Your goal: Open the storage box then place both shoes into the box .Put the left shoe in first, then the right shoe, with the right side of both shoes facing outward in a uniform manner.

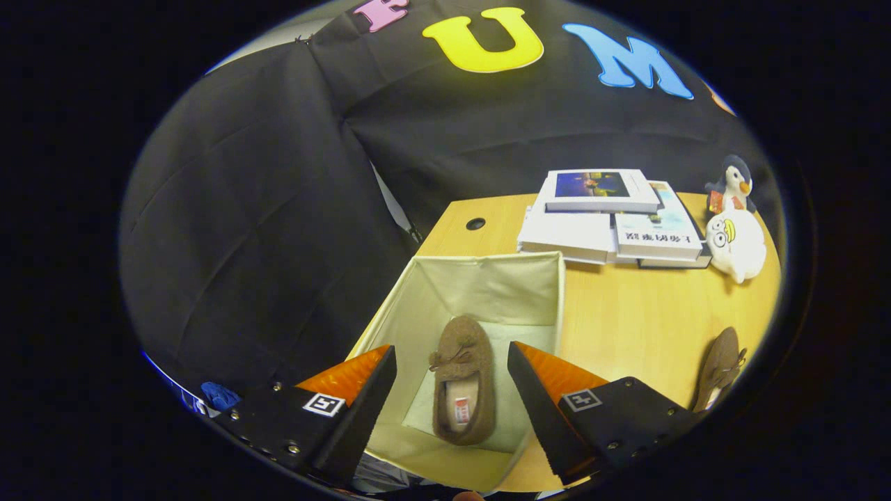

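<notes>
- The gripper hangs above the storage box, its fingers spread wide apart and holding nothing
- The box sits open near the lower middle of the frame, on the tabletop, and one brown shoe already lies on its floor, toe pointing away, seen between the two fingers
- The second shoe lies on the tabletop at the lower right of the frame, well apart from the box
- I judge the first placing done, so the step in hand is to go for the second shoe
- To do it well, lift clear of the box walls first, so the soft fabric rim is not dragged, then swing toward the lower right
- The slipper looks soft; gripping it across the heel or the side wall should hold it better than pinching the toe
- Keep its toe pointing the same way as the shoe in the box, so both show the same side outward
- The books and two plush toys stand at the upper right, well beyond the path, so they need no care
</notes>
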